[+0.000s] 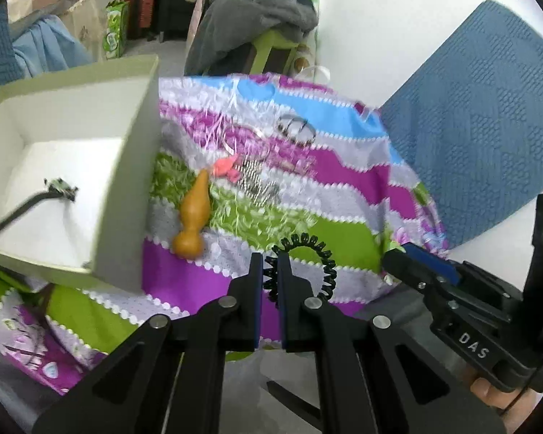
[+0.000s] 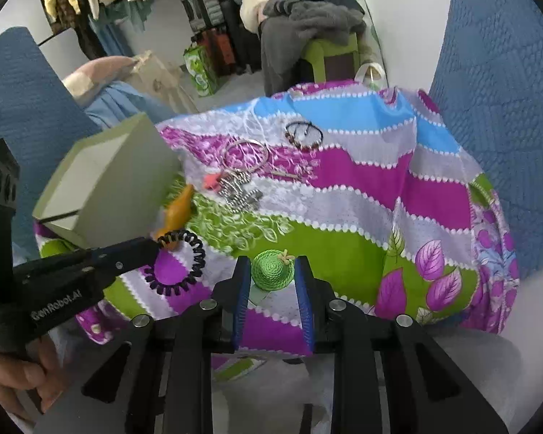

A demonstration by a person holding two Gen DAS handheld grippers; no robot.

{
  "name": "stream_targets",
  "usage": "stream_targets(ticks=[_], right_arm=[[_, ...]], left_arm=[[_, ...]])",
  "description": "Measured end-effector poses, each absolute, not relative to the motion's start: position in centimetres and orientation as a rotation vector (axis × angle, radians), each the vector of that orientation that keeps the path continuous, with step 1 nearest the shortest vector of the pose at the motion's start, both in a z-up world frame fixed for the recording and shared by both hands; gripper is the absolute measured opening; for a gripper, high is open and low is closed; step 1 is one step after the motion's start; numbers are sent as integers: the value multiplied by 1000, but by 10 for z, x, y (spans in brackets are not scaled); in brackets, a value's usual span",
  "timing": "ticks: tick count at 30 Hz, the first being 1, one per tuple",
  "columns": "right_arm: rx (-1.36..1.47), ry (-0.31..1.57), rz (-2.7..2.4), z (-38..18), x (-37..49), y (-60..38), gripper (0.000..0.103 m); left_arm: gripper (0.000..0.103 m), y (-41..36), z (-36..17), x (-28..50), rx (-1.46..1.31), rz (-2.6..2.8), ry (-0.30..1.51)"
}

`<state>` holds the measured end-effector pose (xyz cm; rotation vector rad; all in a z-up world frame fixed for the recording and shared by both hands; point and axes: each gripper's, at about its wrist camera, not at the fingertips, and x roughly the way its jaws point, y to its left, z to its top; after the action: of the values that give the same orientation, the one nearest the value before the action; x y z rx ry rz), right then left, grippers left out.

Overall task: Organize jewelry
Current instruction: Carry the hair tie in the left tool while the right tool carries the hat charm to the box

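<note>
My left gripper [image 1: 270,269] is shut on a black spiral hair tie [image 1: 327,264], held just above the colourful cloth; it also shows in the right wrist view [image 2: 184,271]. My right gripper [image 2: 272,271] is shut on a small green woven hat [image 2: 272,270]. An open pale green box [image 1: 126,166] stands at the left with a dark cord and small charm [image 1: 59,186] inside. On the cloth lie an orange wooden gourd [image 1: 193,220], a pink charm [image 1: 224,168], silver chains [image 2: 240,190], a silver bangle [image 2: 246,155] and dark bracelets [image 2: 304,135].
The patterned cloth [image 2: 362,195] covers a small table. Blue quilted cushions [image 1: 481,115] stand to the right and left. A chair piled with grey clothes [image 2: 307,18] and bags on the floor lie beyond.
</note>
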<state>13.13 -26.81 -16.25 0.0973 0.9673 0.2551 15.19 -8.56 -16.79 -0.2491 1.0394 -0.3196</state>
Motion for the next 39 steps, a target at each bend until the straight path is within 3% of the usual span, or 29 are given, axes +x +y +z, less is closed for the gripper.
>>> stream_targets(ticks=[21,30,39], right_arm=[[84,676,308,-5,133,-217,22],[67,648,357,0,140,-170,22],[30,715,424,-31,154,-104,22]], left_arm=[[7,-4,-5,149,-220,-318,816],[7,56,6,155,-216,-276,780],[7,103,-28,158,-196,-218,825]])
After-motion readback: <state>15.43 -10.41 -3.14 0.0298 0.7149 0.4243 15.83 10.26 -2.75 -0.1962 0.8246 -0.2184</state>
